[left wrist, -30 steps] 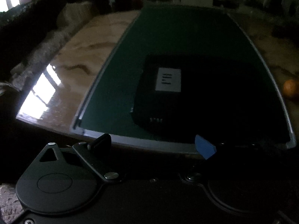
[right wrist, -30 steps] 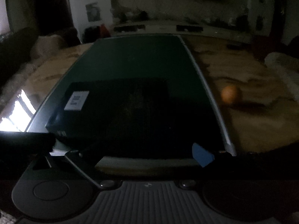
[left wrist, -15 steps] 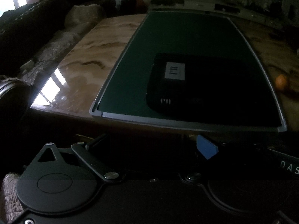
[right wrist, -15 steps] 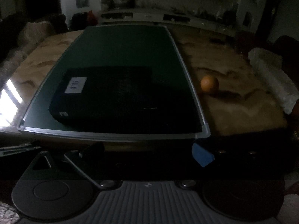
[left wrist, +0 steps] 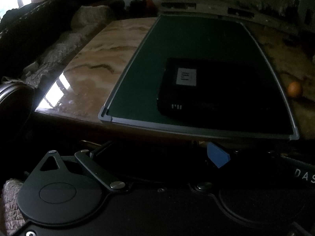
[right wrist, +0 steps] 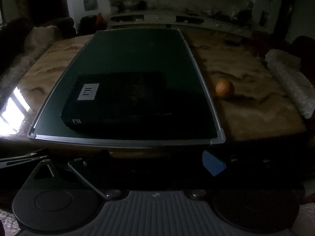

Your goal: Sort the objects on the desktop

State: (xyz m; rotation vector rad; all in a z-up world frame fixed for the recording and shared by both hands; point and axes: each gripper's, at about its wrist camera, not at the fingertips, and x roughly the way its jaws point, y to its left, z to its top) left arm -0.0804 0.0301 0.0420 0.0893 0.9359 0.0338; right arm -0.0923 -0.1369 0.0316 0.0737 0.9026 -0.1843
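Marble table (right wrist: 256, 118) bears one green board (right wrist: 137, 49), one black box (right wrist: 122, 102), one orange (right wrist: 224, 88); both claws gape, empty.

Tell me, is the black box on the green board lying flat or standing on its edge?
Flat. The black box rests on its broad face on the green board, with its white label facing up.

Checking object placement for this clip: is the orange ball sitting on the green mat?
No. The orange ball rests on the bare marble table, apart from the green mat and to its right.
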